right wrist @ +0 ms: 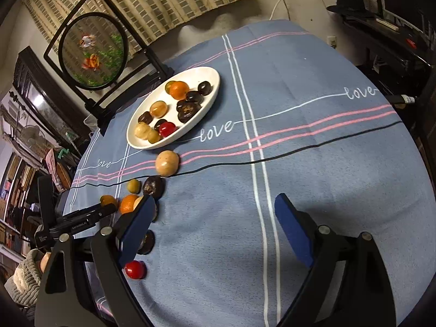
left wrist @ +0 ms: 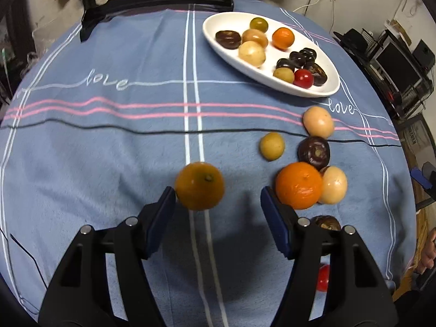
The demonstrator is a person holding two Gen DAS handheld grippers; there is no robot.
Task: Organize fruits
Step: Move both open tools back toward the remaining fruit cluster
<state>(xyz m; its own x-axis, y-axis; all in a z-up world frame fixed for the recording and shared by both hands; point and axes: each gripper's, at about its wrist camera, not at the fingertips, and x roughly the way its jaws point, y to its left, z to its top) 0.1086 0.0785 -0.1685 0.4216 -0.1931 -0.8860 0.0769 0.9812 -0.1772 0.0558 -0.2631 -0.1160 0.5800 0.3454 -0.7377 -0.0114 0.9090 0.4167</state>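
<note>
While its jaws stand apart, the left tool (left wrist: 218, 199) has an orange (left wrist: 199, 185) just off its left pad, stem scar facing up and away; whether they touch is unclear. The right tool (right wrist: 215, 212) gapes empty over the tabletop (right wrist: 327, 163). The oval plate (left wrist: 321, 88) runs diagonally, loaded with fruit.

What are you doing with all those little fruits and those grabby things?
A person holds a gripper in each hand and is sorting fruit onto the white plate, which already holds about a dozen pieces. The left gripper is open, with a dull orange fruit just beyond its tips, close to one pad and not squeezed. The right gripper is open and empty above the blue tablecloth. Several fruits, including a bright orange, still lie loose.
</note>
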